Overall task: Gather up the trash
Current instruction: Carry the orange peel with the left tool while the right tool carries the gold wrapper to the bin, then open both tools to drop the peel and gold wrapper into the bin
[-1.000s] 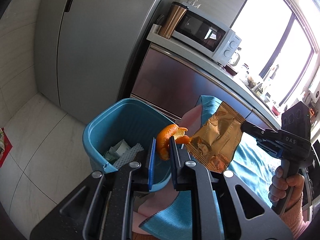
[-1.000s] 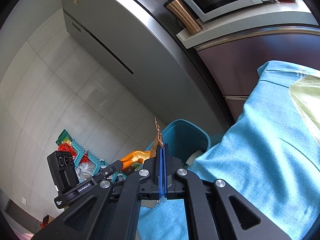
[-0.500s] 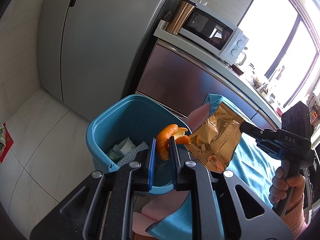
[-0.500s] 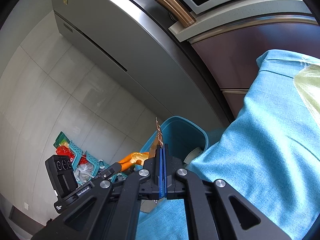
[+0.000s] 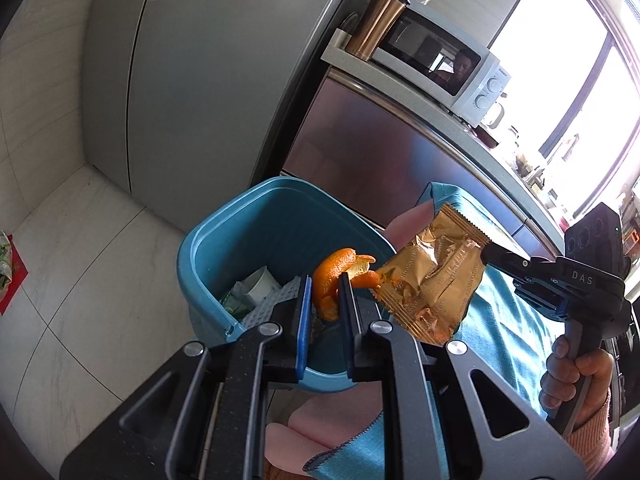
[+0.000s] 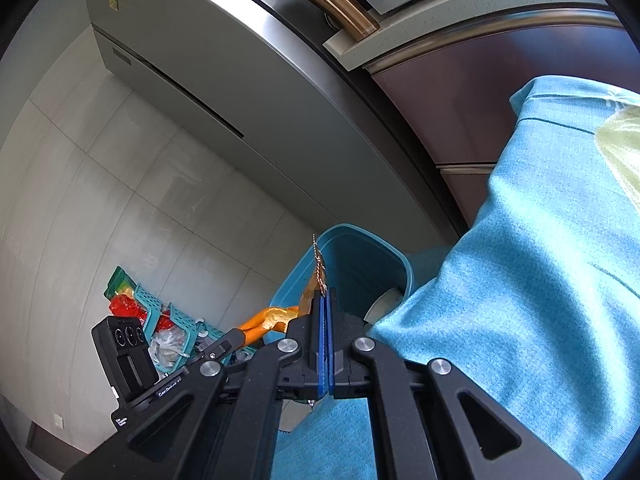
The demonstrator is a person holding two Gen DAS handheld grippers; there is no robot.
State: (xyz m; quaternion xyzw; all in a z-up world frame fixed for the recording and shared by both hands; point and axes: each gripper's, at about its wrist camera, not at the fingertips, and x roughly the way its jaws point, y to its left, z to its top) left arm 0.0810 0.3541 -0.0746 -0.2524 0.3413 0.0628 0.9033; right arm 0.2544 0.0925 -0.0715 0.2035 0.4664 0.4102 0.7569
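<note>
My left gripper (image 5: pixel 325 286) is shut on a curled orange peel (image 5: pixel 334 276), held just above the near rim of a blue trash bin (image 5: pixel 208 236). The bin holds a white cup (image 5: pixel 260 285) and crumpled paper. To the right, my right gripper (image 5: pixel 486 256) is shut on a gold snack wrapper (image 5: pixel 432 276) that hangs beside the bin's right edge. In the right wrist view the wrapper (image 6: pixel 319 268) shows edge-on, pinched in the right gripper (image 6: pixel 324 298), with the orange peel (image 6: pixel 272 318) and bin (image 6: pixel 360 252) beyond.
A blue cloth (image 6: pixel 520 280) covers the table on the right, with a pink layer (image 5: pixel 320 428) under it. A grey fridge (image 5: pixel 200 80) and a counter with a microwave (image 5: pixel 440 68) and a copper tumbler (image 5: pixel 374 24) stand behind the bin. Teal baskets (image 6: pixel 168 320) sit on the floor.
Both grippers have sunk a little toward the bin with their loads. The bin's opening now shows larger and more of its contents are visible.
</note>
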